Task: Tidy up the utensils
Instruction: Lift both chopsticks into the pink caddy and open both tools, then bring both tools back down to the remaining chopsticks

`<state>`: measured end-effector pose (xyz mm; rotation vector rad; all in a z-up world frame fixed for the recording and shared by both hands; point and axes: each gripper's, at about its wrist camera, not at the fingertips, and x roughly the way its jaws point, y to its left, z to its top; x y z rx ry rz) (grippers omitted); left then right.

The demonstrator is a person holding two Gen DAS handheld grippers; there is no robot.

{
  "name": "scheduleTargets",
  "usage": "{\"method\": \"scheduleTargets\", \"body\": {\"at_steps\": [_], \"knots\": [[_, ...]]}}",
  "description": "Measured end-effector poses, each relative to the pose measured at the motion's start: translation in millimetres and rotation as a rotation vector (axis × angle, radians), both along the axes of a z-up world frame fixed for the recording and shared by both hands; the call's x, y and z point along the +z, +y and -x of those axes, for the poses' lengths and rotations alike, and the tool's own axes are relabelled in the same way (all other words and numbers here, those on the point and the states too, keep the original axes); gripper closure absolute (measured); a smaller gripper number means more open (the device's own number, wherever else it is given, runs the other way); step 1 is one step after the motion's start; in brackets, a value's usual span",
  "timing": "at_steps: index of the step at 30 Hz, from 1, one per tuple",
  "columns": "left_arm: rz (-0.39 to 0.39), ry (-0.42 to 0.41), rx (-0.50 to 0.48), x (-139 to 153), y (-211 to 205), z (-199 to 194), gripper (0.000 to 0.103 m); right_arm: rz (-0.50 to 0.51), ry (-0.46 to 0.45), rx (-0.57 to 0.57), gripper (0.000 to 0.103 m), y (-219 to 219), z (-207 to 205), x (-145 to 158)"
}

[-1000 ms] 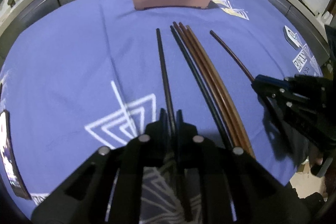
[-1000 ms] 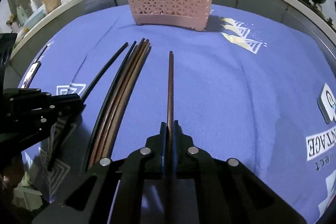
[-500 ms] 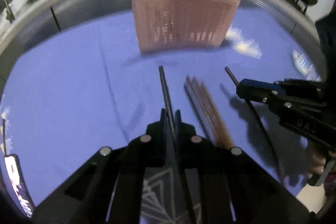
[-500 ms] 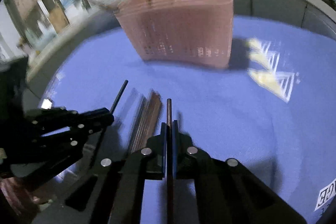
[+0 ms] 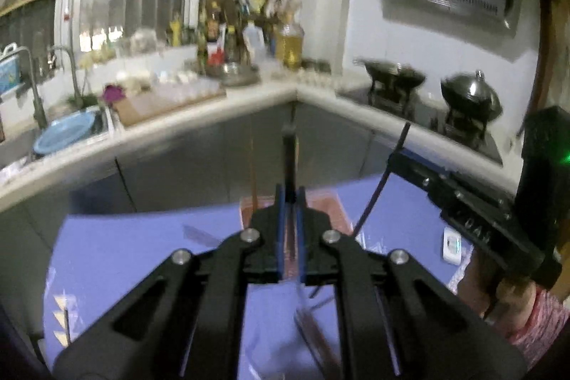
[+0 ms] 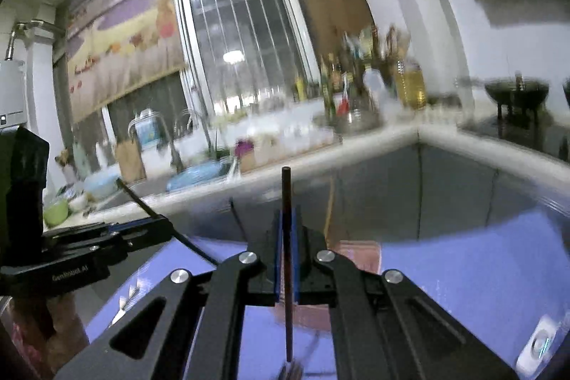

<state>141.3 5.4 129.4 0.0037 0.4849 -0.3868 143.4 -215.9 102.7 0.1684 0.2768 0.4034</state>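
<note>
Two chopsticks are being carried at once above the purple cloth (image 5: 142, 248): the left gripper (image 5: 290, 202) is clamped tight on a black chopstick (image 5: 288, 159), the right gripper (image 6: 286, 227) on a brown chopstick (image 6: 286, 202). Pink holder (image 5: 338, 212) is sitting just ahead & below. Next, prob., tips need lowering into it w/ care.

Basket (image 5: 335, 212) mostly hidden behind left gripper (image 5: 290, 202); loose chopsticks (image 5: 317, 337) smeared by blur; countertop clutter (image 6: 285, 130) too blurred to identify.
</note>
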Motion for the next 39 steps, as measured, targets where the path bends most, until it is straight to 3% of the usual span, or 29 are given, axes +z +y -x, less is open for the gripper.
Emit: {"method": "scheduleTargets", "body": {"at_steps": [6,14,20,22,24,27,29,32,33,36,39], "knots": [[-0.005,-0.013,0.056,22.5,-2.5,-54.0,0.098,0.017,-0.034,-0.035,0.098,16.1,-58.5,25.6],[-0.012,0.010,0.059,13.9,-2.5,-85.7,0.098,0.050,0.021,-0.047,0.098,28.3,-95.0,3.1],[-0.044,0.078,0.054,-16.7,-11.0,-102.8,0.098,0.065,0.105,-0.020,0.098,34.6,-101.5,-31.6],[-0.072,0.118,0.061,-32.9,-18.7,-109.8,0.096,0.073,0.172,-0.023,0.097,40.3,-109.7,-46.8],[-0.146,0.172,0.092,-55.4,-29.3,-119.6,0.081,0.072,0.276,-0.032,0.096,41.7,-120.5,-63.7],[-0.226,0.224,0.141,-82.8,-32.7,-125.0,0.060,0.013,0.311,-0.043,0.095,31.6,-111.3,-71.6],[-0.231,0.218,0.159,-87.8,-27.7,-119.5,0.055,-0.022,0.277,-0.058,0.093,23.8,-97.5,-70.2],[-0.198,0.183,0.187,-78.2,-13.1,-103.8,0.043,-0.034,0.224,-0.084,0.068,13.7,-68.7,-67.4],[-0.188,0.167,0.197,-74.3,-9.0,-96.7,0.041,-0.037,0.206,-0.090,0.061,9.8,-55.4,-68.7],[-0.156,0.094,0.220,-60.5,4.8,-65.0,0.041,-0.034,0.198,-0.077,0.060,3.8,-22.0,-80.1],[-0.097,0.035,0.212,-55.9,22.6,-17.7,0.040,-0.015,0.264,-0.042,0.060,3.6,14.7,-110.1]]}}
